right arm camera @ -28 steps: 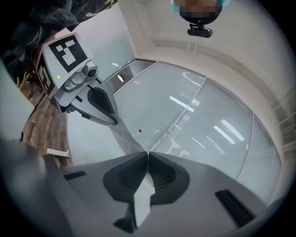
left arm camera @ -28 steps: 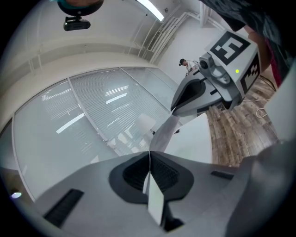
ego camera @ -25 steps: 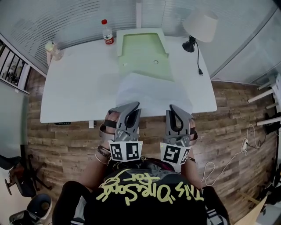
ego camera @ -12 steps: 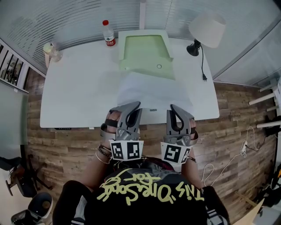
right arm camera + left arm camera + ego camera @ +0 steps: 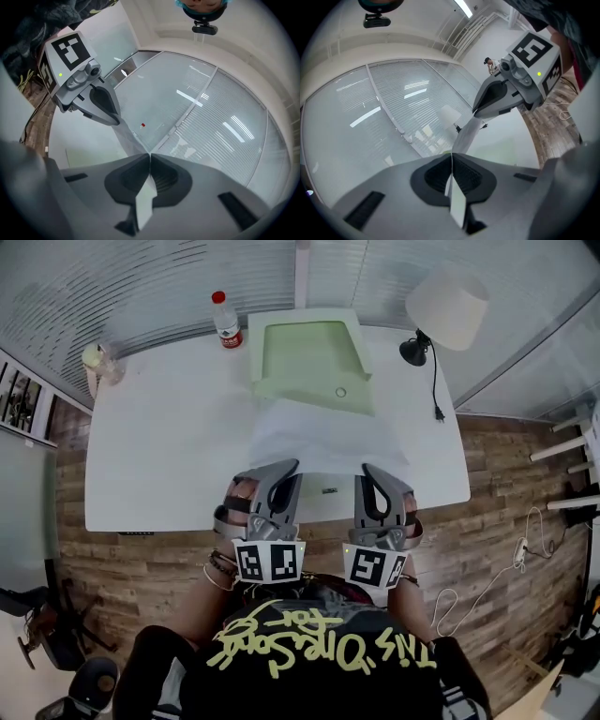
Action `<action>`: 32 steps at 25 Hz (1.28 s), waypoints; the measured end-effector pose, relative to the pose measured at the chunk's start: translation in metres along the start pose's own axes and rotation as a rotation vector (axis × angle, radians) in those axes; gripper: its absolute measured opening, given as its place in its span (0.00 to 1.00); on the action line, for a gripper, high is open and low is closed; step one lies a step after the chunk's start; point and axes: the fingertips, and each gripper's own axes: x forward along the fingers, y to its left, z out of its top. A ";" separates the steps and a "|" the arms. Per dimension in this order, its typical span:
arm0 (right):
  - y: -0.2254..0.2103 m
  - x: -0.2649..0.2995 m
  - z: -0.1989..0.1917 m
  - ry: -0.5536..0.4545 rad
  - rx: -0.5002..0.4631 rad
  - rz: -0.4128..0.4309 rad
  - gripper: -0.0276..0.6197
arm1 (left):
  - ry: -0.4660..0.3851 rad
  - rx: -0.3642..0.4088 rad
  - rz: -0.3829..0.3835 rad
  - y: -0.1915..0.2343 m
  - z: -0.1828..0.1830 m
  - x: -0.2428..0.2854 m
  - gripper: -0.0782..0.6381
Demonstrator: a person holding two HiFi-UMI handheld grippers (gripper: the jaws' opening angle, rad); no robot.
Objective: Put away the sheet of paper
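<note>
The left gripper [image 5: 285, 469] is clamped on the sheet [image 5: 323, 437]. In the left gripper view its jaws meet on the paper's thin edge, and a short tab of paper pokes back behind the pads. The right gripper [image 5: 373, 471] is shut on the same sheet in the same way, and its own view shows the white edge pinched in the seam between the dark ribbed pads. Each pinches the sheet's near edge close to a corner, so the paper spans between them and runs away from the person over the bench [image 5: 159, 446].

The sheet is in hand but not yet put away. Its far edge reaches about to the near lip of the pale green folder [image 5: 309, 357] lying open at the back of the bench. Whether it touches or overlaps that lip I cannot tell. What is left, I judge, is to slide the far edge into the folder, let go, and perhaps close the flap.

The sheet is thin, white and limp, and reads almost the same tone as the bench, so its outline is faint. The folder looks like smooth, slightly glossy plastic, rectangular, with a small round snap near its front edge. The bench top is flat, matt white. Behind it stand a clear bottle [image 5: 225, 320] with a red cap and label and a lamp [image 5: 448, 304] with a pale shade on a black base. The floor [image 5: 506, 549] is wood plank.
</note>
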 end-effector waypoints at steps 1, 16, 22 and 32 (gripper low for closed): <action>0.000 0.000 0.000 0.001 0.000 -0.001 0.06 | -0.001 0.001 -0.002 0.000 0.000 0.000 0.12; 0.004 0.027 -0.006 0.039 -0.014 0.015 0.06 | 0.003 -0.007 -0.052 0.005 -0.019 0.021 0.12; 0.001 0.029 -0.004 0.044 -0.017 -0.002 0.06 | -0.009 0.000 -0.053 0.010 -0.017 0.022 0.12; 0.002 0.075 -0.013 0.082 -0.009 0.012 0.06 | 0.005 -0.021 -0.100 0.021 -0.043 0.056 0.12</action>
